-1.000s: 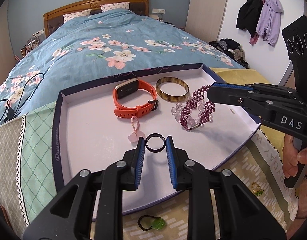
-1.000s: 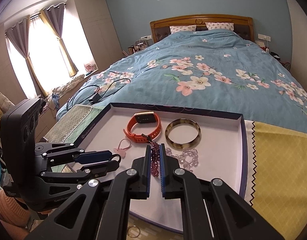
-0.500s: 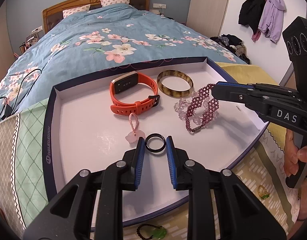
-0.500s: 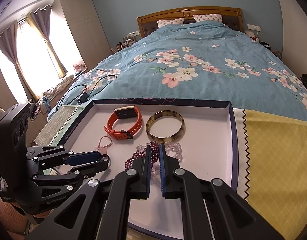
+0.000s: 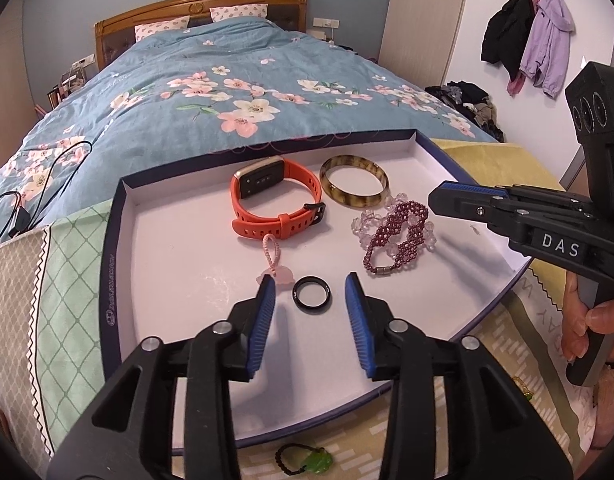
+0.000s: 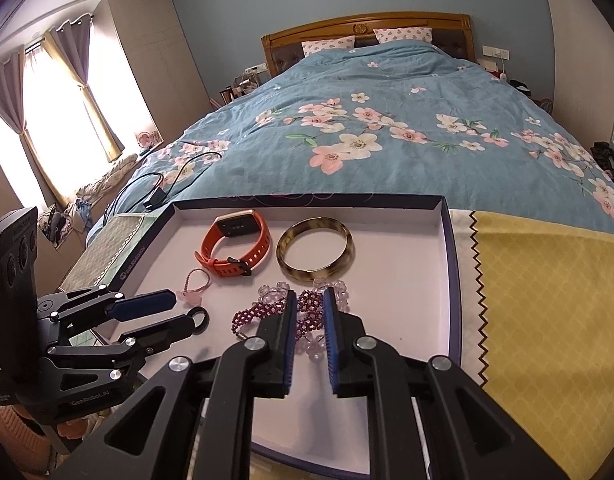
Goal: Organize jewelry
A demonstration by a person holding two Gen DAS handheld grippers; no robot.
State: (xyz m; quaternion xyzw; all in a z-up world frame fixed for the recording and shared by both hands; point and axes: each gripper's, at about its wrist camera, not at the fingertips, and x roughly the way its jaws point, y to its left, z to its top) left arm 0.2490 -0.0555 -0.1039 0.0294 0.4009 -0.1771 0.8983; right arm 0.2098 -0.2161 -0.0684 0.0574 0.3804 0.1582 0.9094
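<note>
A white tray with a dark blue rim (image 5: pixel 119 240) (image 6: pixel 447 240) lies at the foot of the bed. In it lie an orange watch (image 5: pixel 277 204) (image 6: pixel 237 248), a tortoiseshell bangle (image 5: pixel 354 186) (image 6: pixel 315 254), a purple bead bracelet (image 5: pixel 397 236) (image 6: pixel 307 312) over a clear bead bracelet (image 5: pixel 361 228), a pink charm (image 5: pixel 277 268) (image 6: pixel 193 290) and a black ring (image 5: pixel 311 294) (image 6: pixel 199 318). My left gripper (image 5: pixel 310 284) (image 6: pixel 183 312) is open with the black ring lying between its fingers. My right gripper (image 6: pixel 309 306) (image 5: pixel 439 198) is open, just over the purple bracelet.
A green bead charm (image 5: pixel 307 460) and a small gold piece (image 5: pixel 521 386) lie on the patterned cloth in front of the tray. Yellow cloth (image 6: pixel 547 300) lies right of the tray. A black cable (image 5: pixel 23 208) lies on the blue floral quilt.
My left gripper has opened and let go of the black ring, which now lies on the tray. My right gripper has opened and released the purple bracelet onto the clear beads.
</note>
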